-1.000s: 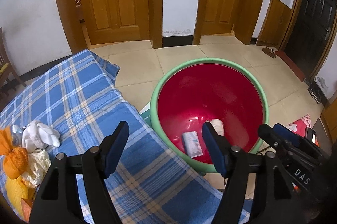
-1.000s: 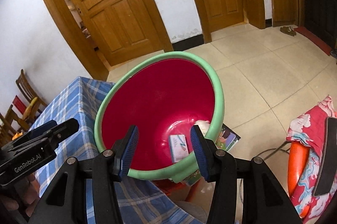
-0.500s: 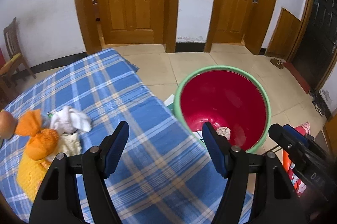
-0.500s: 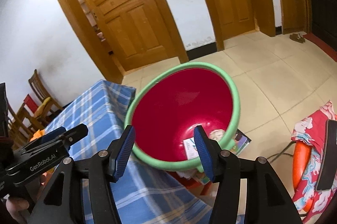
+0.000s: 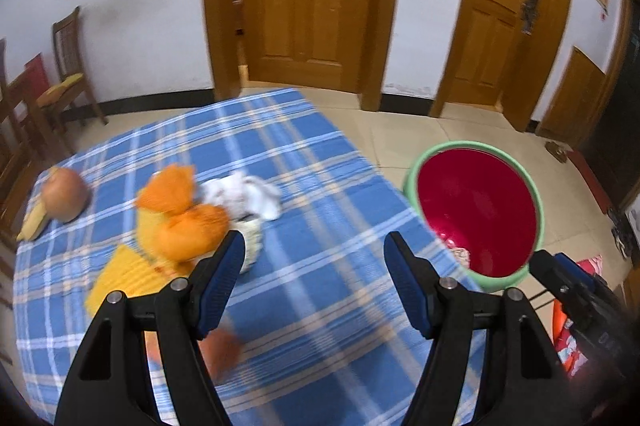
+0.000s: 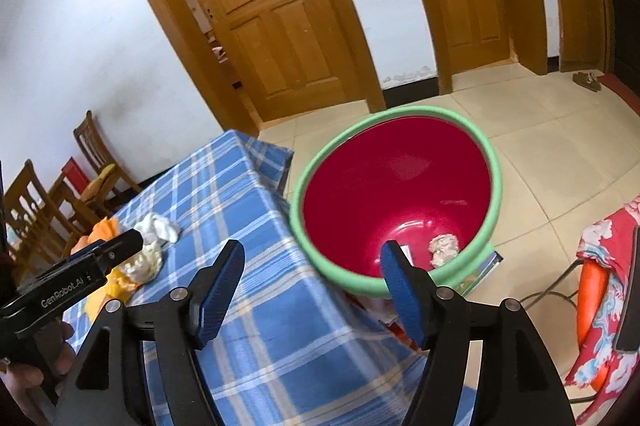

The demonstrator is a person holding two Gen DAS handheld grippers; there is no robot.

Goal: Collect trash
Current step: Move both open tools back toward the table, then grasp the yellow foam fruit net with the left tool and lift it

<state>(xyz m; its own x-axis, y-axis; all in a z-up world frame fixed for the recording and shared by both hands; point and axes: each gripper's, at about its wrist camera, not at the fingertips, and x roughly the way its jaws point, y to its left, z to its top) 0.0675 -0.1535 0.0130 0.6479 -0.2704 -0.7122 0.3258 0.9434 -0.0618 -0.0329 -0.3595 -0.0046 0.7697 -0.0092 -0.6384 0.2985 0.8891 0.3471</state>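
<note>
Left tool [image 5: 314,252] angled down over the tablecloth [image 5: 320,185], jaws apart, empty; right tool [image 6: 312,262] just widened, empty.

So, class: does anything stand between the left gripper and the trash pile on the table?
Nothing visible does. The left gripper is open and empty above bare checked cloth. The pile, an orange bag and white tissue, lies just ahead on its left side. The basin stands off to the right, beside the table.
</note>
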